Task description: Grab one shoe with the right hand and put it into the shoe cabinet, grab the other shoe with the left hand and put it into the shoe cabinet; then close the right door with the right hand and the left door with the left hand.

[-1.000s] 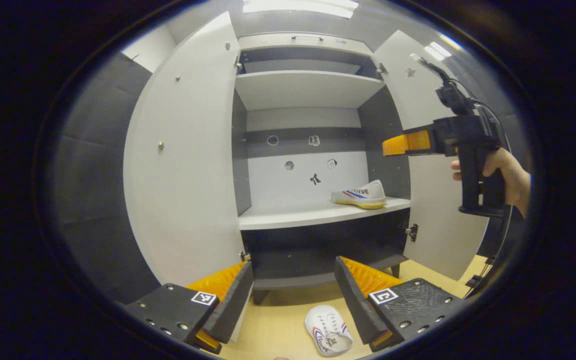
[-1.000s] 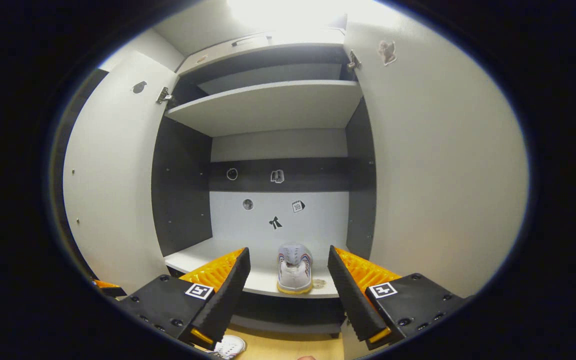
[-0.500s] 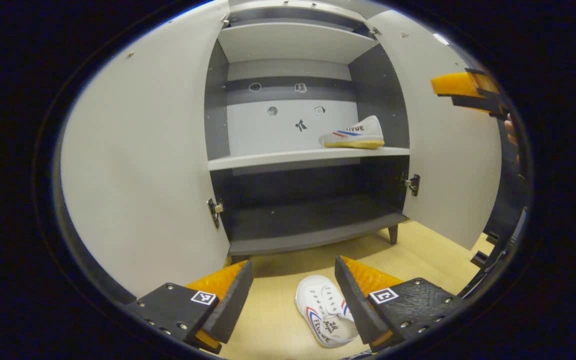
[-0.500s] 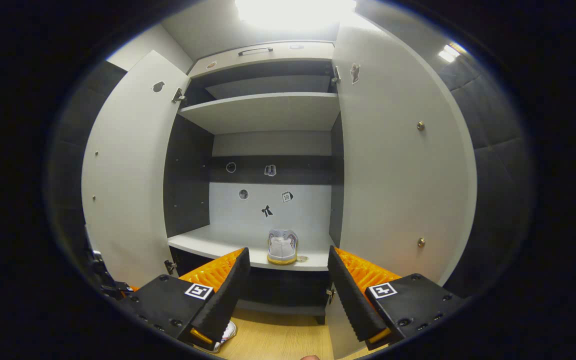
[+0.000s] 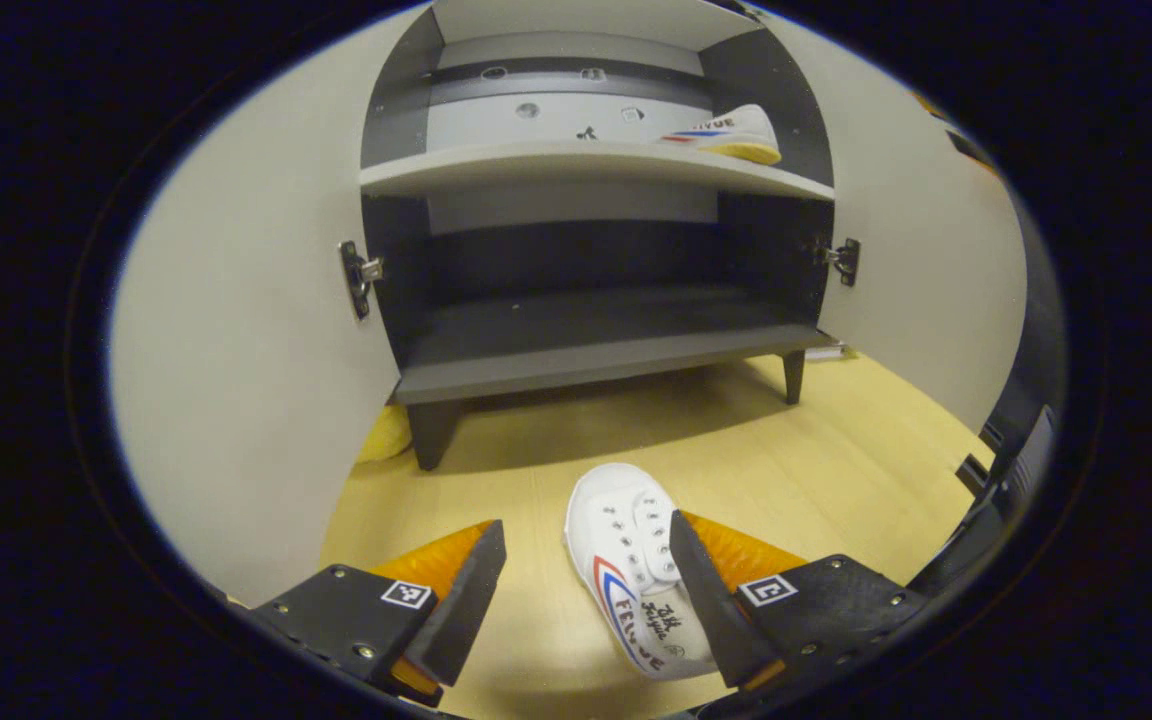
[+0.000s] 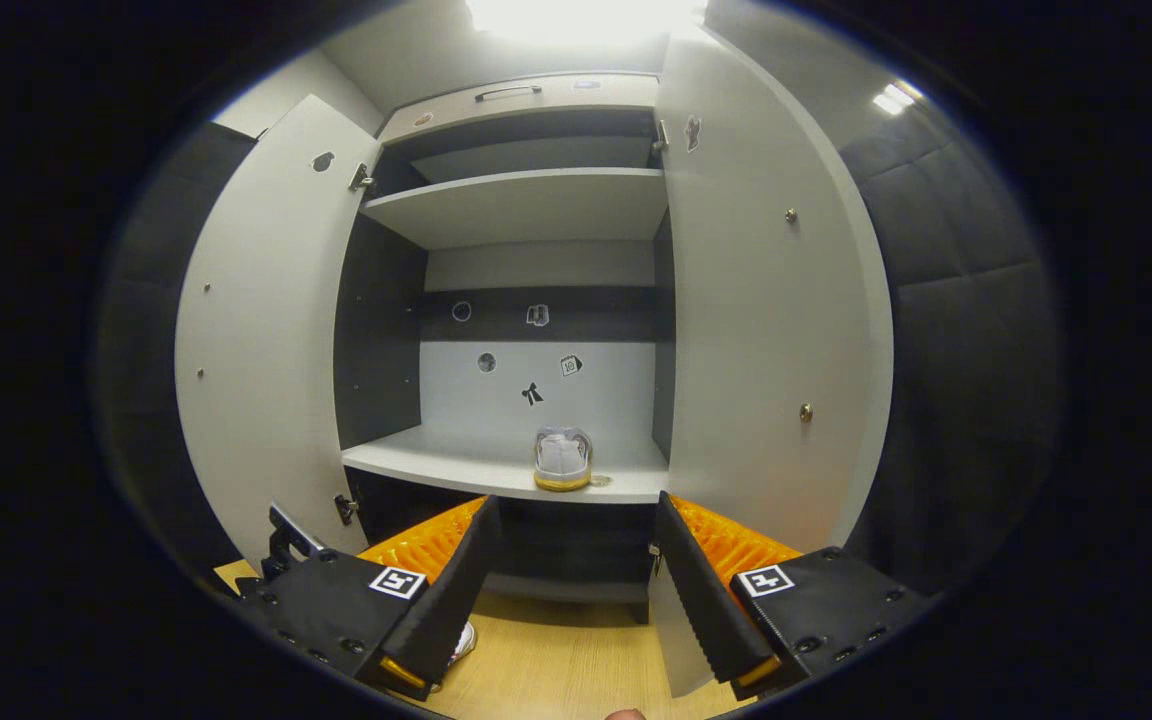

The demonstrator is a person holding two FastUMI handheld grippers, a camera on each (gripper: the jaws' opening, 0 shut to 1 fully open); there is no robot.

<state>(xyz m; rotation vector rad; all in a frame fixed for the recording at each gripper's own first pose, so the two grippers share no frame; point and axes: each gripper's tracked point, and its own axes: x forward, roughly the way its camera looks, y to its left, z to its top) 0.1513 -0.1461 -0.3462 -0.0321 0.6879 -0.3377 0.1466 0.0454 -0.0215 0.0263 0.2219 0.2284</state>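
A white shoe point(image 5: 636, 560) with red and blue stripes lies on the wooden floor before the cabinet point(image 5: 586, 360). My left gripper point(image 5: 586, 600) hangs open just above it; its right finger overlaps the shoe's side. The other white shoe point(image 5: 726, 133) stands on the right part of the middle shelf point(image 5: 536, 160), seen heel-on as the shelf shoe point(image 6: 563, 459) in the right gripper view. My right gripper point(image 6: 571, 590) is open and empty, held back in front of the cabinet. Both doors, left door point(image 6: 256, 330) and right door point(image 6: 766, 310), stand wide open.
The cabinet stands on short legs point(image 5: 794, 375) over a wooden floor point(image 5: 786, 470). A yellow object point(image 5: 386, 435) lies by the left door's foot. The lower shelf point(image 5: 586, 340) and the upper shelf point(image 6: 526, 200) hold nothing. Dark padded wall point(image 6: 956, 300) lies right of the cabinet.
My left gripper has dropped and tilted down toward the floor shoe, which now sits larger between its fingers. My right gripper has drawn back from the shelf, leaving the shoe there.
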